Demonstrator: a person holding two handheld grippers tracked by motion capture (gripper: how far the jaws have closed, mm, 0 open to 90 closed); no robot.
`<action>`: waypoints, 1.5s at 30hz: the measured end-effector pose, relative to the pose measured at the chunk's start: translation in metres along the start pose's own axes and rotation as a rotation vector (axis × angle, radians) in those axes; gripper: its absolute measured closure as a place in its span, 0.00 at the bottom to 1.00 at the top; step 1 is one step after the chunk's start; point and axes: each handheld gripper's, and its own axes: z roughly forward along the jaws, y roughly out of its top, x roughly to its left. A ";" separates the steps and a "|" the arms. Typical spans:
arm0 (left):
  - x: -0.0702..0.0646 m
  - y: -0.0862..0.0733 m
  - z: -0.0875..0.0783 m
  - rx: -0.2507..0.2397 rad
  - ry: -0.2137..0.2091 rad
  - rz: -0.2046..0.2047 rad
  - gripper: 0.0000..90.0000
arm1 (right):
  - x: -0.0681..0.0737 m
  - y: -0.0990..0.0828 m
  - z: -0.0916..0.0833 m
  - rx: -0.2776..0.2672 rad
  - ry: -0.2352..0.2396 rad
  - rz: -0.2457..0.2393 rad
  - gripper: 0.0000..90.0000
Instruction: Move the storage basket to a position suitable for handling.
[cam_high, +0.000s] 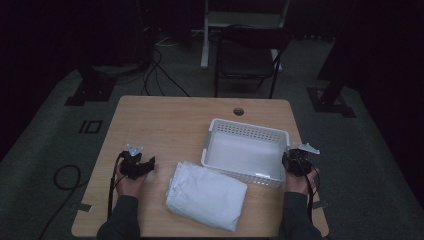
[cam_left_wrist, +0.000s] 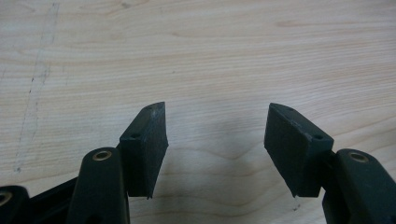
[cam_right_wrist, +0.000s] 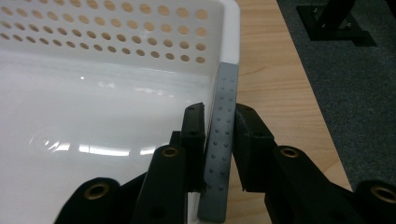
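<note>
Black jaws of the right gripper (cam_right_wrist: 219, 140) are clamped on the right-hand wall of the white perforated basket (cam_right_wrist: 112, 56), one jaw inside the wall and one outside. In the high view that gripper (cam_high: 295, 161) sits at the basket's near right corner, on the right half of the wooden counter (cam_high: 165, 120). The left gripper (cam_left_wrist: 215, 140) hovers over bare wood with its jaws apart and nothing between them; from above it (cam_high: 142, 166) is near the left edge of a folded white cloth (cam_high: 206, 195), not touching it. The cloth lies just in front of the basket, its far edge close against the basket's near wall.

The grip on the thin wall is narrow and off to one corner, so a lift or pull could tip the basket, flex the plastic, or let it slip free. Dragging it toward the person could also push the cloth and undo its fold.
</note>
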 end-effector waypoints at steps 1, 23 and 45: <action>-0.001 0.001 -0.001 -0.005 -0.003 0.002 0.43 | 0.000 0.001 0.001 -0.001 -0.002 0.001 0.85; -0.051 0.025 -0.040 -0.103 -0.187 0.076 0.42 | 0.000 0.004 -0.001 0.022 0.114 -0.031 0.61; -0.134 0.038 -0.032 -0.062 -0.383 0.254 0.42 | -0.009 -0.016 -0.012 0.069 0.168 -0.070 0.77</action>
